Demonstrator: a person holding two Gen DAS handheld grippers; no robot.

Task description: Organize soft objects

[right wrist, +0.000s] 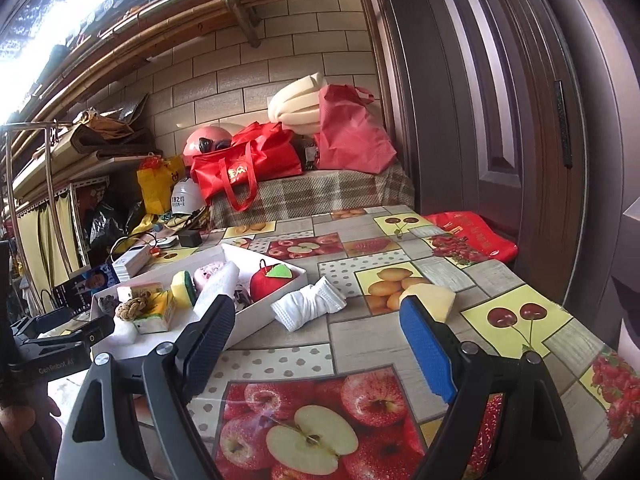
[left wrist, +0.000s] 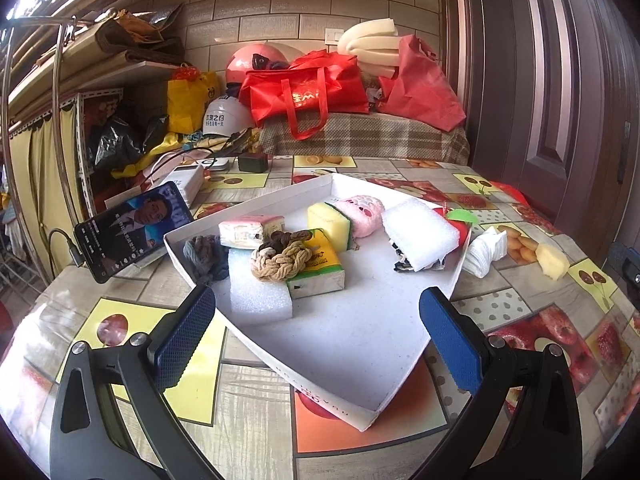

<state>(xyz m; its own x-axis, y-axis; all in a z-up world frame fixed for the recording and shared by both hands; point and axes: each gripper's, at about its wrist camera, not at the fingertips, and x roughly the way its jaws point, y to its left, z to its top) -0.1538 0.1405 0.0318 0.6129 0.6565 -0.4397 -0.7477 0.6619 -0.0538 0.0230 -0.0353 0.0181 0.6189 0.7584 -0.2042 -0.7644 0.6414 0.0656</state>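
right gripper point(right wrist: 316, 344) jaws apart, empty | left gripper point(left wrist: 316, 332) likewise | risk: folded white cloth point(right wrist: 310, 307), lower centre, may unfold if pinched off-centre | pale yellow foam wedge point(right wrist: 434, 300) may get nudged

Table point(right wrist: 360, 344) carries tray point(right wrist: 280, 294), cloth point(right wrist: 308, 306), sponge point(right wrist: 434, 298).

Left wrist view: low over the near table point(left wrist: 248, 400) edge, facing forward and slightly down, close on the white tray point(left wrist: 360, 416). Right wrist view: further right, near the tabletop, facing the far tiled wall point(right wrist: 248, 80). Shared: tray, white folded cloth point(right wrist: 308, 306), yellow foam piece point(right wrist: 434, 300), red bags point(right wrist: 244, 164).
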